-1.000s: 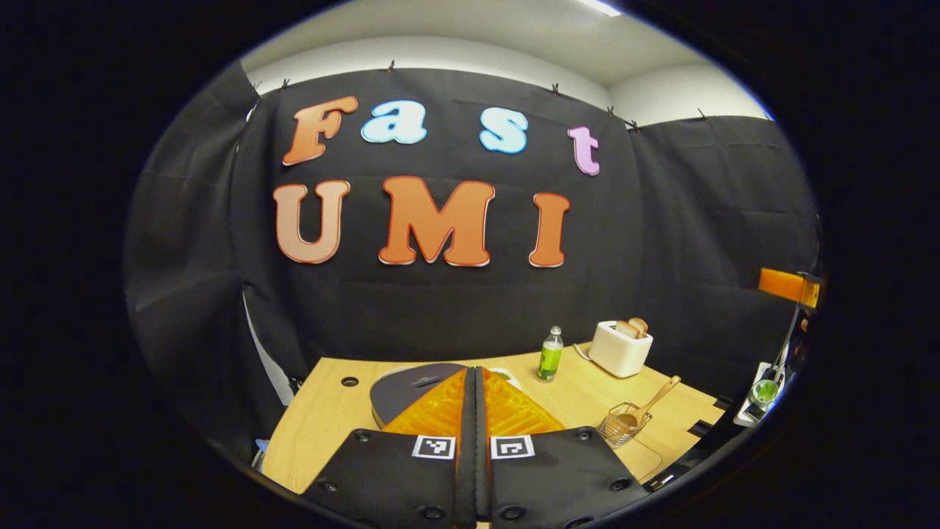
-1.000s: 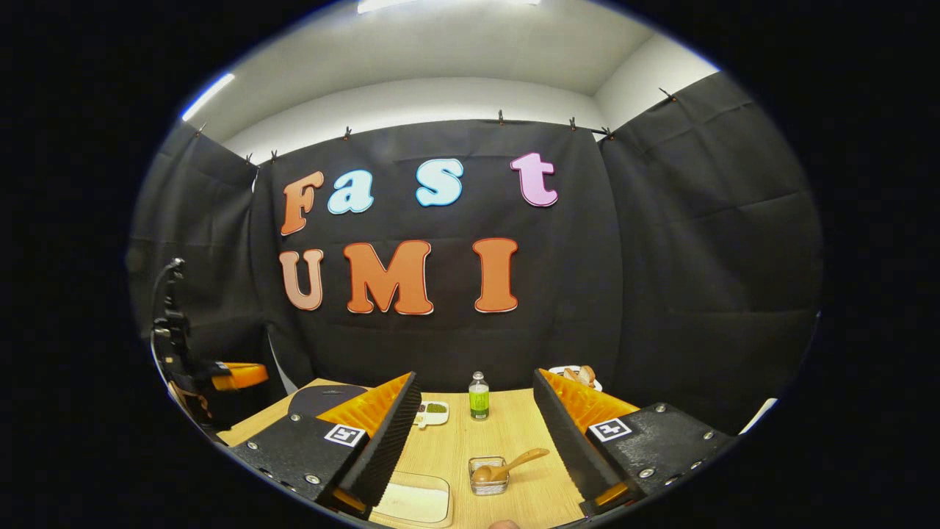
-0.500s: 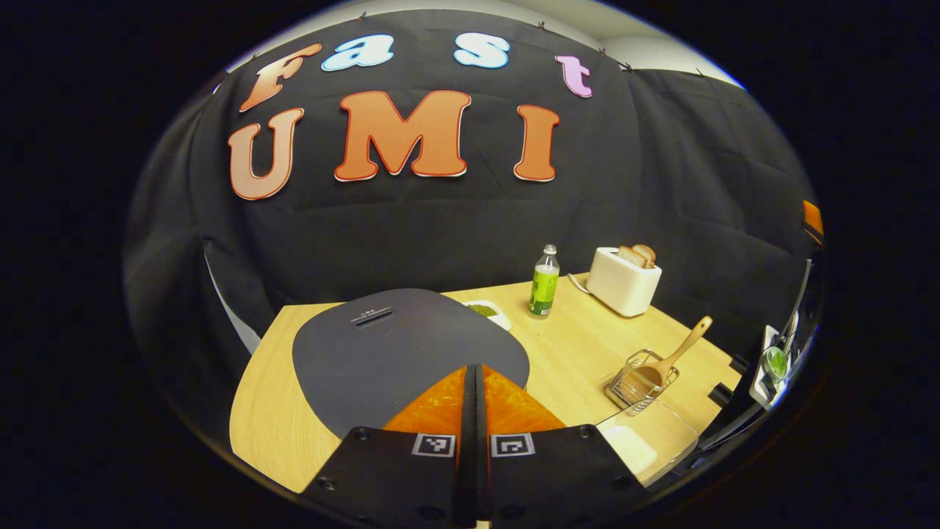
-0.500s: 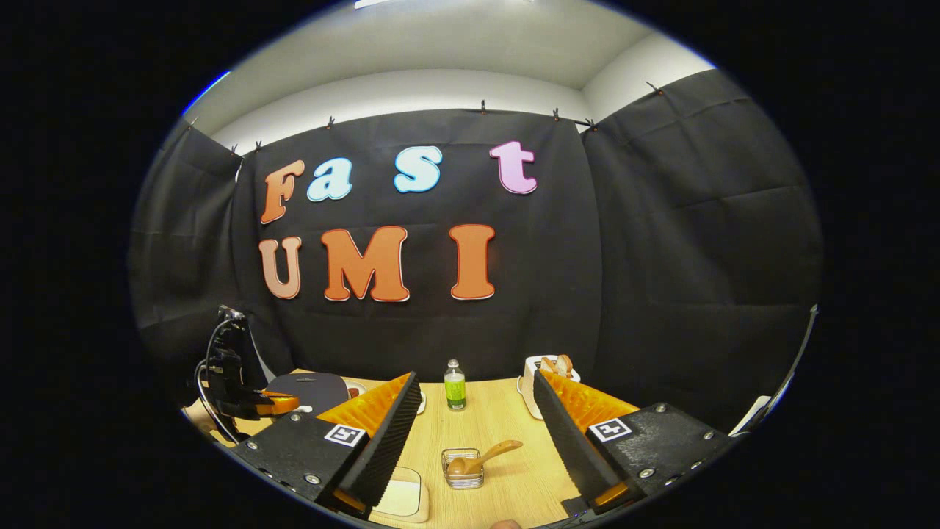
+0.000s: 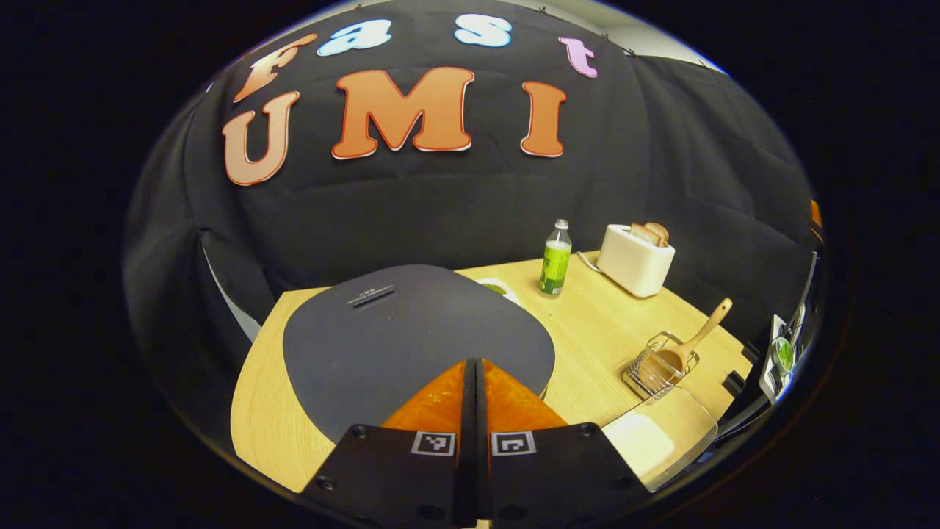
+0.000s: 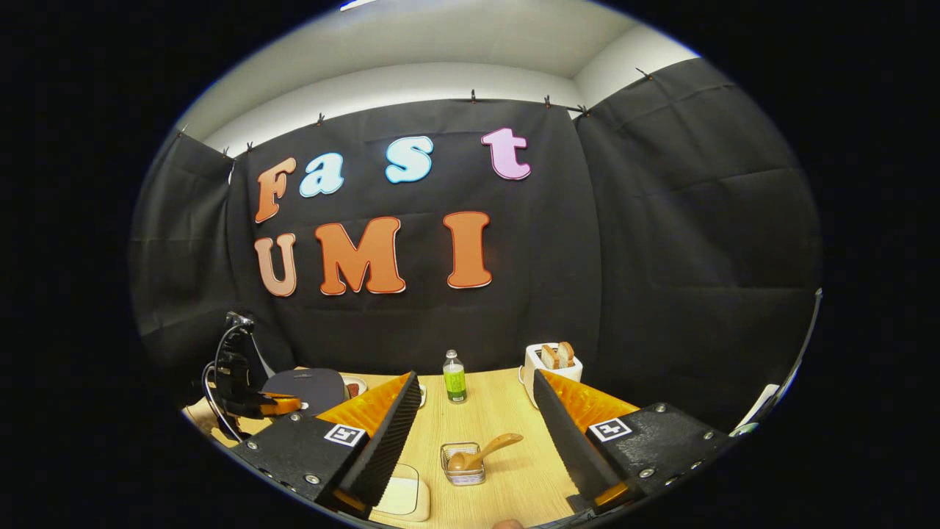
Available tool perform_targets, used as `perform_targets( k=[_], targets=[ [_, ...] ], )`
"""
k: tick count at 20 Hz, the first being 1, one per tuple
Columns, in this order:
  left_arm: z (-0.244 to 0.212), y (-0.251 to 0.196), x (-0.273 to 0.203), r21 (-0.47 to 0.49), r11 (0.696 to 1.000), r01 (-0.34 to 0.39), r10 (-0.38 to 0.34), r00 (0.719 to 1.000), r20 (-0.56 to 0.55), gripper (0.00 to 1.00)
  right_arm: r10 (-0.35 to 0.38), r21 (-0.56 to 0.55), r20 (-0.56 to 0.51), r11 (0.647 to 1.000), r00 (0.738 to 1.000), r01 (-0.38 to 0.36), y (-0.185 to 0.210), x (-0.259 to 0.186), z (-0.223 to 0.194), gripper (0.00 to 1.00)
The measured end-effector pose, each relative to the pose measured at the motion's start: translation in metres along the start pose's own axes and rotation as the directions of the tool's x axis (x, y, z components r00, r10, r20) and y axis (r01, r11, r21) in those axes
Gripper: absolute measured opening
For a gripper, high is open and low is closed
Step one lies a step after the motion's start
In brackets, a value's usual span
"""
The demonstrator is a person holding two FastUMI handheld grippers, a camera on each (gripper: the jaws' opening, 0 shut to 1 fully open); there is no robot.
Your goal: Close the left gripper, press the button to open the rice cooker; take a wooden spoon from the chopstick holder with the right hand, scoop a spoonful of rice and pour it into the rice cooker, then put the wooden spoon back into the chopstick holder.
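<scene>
Opening step: the left tongs [image 5: 475, 367], pressed together, hover above the dark grey oval-lidded rice cooker [image 5: 411, 330]; next they must press its button. The right tongs [image 6: 476, 411] wait spread.

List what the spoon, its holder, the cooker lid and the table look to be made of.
Spoon: wood, pale brown and matte.
Holder: thin metal wire, shiny, see-through mesh.
Cooker lid: dark grey, smooth and matte, probably plastic, though coated metal is possible.
Table: light wood-grain top; solid wood or laminate cannot be told.
</scene>
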State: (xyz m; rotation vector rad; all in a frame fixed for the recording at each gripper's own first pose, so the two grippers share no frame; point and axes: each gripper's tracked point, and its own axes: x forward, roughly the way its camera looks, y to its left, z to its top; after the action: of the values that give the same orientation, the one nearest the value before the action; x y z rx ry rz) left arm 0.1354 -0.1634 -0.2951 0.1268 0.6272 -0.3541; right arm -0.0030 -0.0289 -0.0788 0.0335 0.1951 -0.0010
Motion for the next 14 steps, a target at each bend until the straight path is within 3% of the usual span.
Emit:
perform_targets(
  k=[1, 4, 6, 8, 11, 13, 14],
  targets=[
    [-0.003, -0.002, 0.0, -0.022, 1.0, 0.016, -0.016, 1.0, -0.009, 0.08, -0.002, -0.004, -0.004, 1.0, 1.0, 0.002, -0.001, 0.0, -0.004, 0.95],
    [-0.003, -0.003, -0.002, -0.03, 0.999, 0.025, -0.025, 1.0, -0.013, 0.05, 0.002, -0.007, -0.025, 1.0, 1.0, -0.002, -0.001, -0.001, -0.012, 0.95],
    [0.008, 0.0, -0.005, -0.014, 1.0, 0.011, -0.011, 0.999, 0.043, 0.05, 0.006, -0.011, -0.022, 1.0, 1.0, -0.006, -0.001, -0.004, -0.01, 0.95],
    [0.022, 0.004, -0.025, -0.093, 0.996, 0.004, 0.004, 0.996, 0.088, 0.04, -0.004, -0.015, -0.011, 1.0, 1.0, 0.004, -0.005, -0.007, -0.005, 0.95],
    [0.092, 0.037, -0.088, -0.154, 0.987, -0.042, 0.084, 0.956, 0.281, 0.04, -0.016, -0.026, 0.027, 1.0, 1.0, 0.016, -0.007, -0.011, 0.008, 0.95],
    [0.117, 0.056, -0.136, -0.164, 0.984, -0.065, 0.119, 0.93, 0.347, 0.04, -0.028, -0.029, 0.044, 0.999, 0.999, 0.029, -0.01, -0.012, 0.01, 0.95],
    [0.123, 0.066, -0.156, -0.16, 0.983, -0.089, 0.144, 0.918, 0.369, 0.04, -0.029, -0.028, 0.053, 0.999, 0.998, 0.03, -0.009, -0.011, 0.012, 1.0]
  ],
)
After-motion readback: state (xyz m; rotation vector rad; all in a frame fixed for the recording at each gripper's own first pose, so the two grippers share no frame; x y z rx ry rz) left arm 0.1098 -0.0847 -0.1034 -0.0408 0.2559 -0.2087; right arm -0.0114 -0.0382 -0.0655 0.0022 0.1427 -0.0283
